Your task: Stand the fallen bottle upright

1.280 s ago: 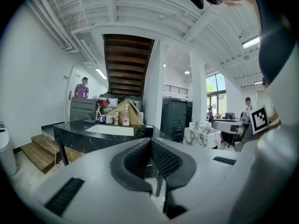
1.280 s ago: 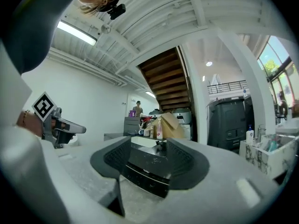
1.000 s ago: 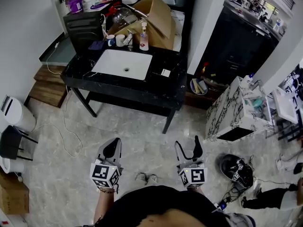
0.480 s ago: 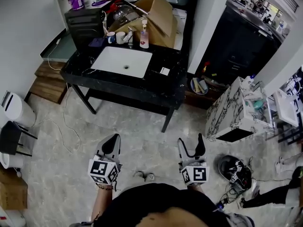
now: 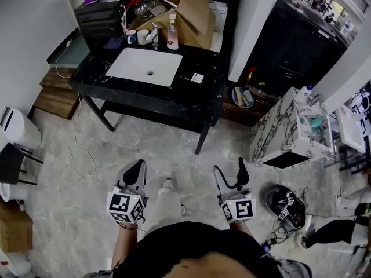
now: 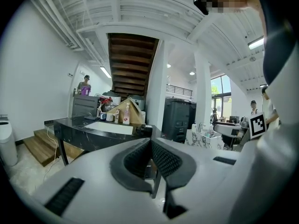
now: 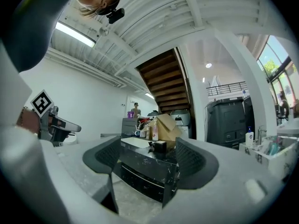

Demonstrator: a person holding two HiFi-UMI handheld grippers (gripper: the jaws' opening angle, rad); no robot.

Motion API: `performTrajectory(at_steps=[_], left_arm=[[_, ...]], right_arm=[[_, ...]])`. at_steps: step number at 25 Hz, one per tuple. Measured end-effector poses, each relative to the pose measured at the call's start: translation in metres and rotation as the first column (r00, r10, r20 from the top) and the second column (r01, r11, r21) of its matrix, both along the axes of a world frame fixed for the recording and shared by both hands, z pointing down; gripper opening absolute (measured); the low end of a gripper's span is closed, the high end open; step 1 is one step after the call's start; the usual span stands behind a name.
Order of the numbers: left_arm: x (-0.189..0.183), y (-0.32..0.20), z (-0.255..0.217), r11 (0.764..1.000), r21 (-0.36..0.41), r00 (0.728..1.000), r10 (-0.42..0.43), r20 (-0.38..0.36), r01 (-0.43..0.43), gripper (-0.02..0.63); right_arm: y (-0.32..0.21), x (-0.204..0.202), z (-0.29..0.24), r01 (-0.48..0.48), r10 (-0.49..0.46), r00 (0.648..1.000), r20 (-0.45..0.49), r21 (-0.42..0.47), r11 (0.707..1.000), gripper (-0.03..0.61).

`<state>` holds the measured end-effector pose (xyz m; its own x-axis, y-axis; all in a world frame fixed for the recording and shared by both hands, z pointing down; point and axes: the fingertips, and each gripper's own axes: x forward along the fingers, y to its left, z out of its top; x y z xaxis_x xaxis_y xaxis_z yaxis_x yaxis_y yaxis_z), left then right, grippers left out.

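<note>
Left gripper (image 5: 138, 167): jaws together, nothing between them. Right gripper (image 5: 230, 169): jaws apart, empty. Both hang over the floor (image 5: 174, 161), well apart from the black table (image 5: 174, 100).

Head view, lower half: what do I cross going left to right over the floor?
White bin → left hand-held gripper → person's foot → right hand-held gripper → helmet

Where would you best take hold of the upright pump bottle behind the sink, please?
Probably grip the pump bottle round its straight body, below the narrow pump head, coming from the front across the sink. It stands upright, with the cardboard box close behind and the faucet at its left. The open right tongs suit it.
</note>
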<state>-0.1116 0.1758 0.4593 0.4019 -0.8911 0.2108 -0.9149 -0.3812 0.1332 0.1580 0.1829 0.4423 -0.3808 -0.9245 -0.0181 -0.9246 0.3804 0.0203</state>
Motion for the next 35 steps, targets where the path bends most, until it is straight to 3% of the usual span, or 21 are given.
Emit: performTrajectory(at_steps=[7,14,23,35], left_arm=[[-0.008,-0.024,0.007,1.000,-0.004,1.000,-0.026,-0.001,0.026,0.005],[-0.011,-0.079,0.014,1.000,0.007,1.000,-0.017,-0.019,0.017,0.005],[-0.023,-0.176,0.009,1.000,0.001,1.000,-0.002,-0.017,0.002,0.005],[-0.038,-0.328,-0.004,0.999,0.010,0.999,0.033,-0.005,-0.033,0.005]], right_arm=[[-0.022,-0.008,0.006,0.033,-0.033,0.999,0.007,-0.009,0.999,0.360],[-0.077,-0.017,-0.006,0.032,-0.034,0.998,0.048,0.025,0.999,0.359],[-0.174,-0.018,-0.021,0.006,-0.009,0.997,0.076,0.042,0.999,0.353],[-0.312,-0.022,-0.025,-0.011,0.010,0.999,0.038,0.010,1.000,0.336]])
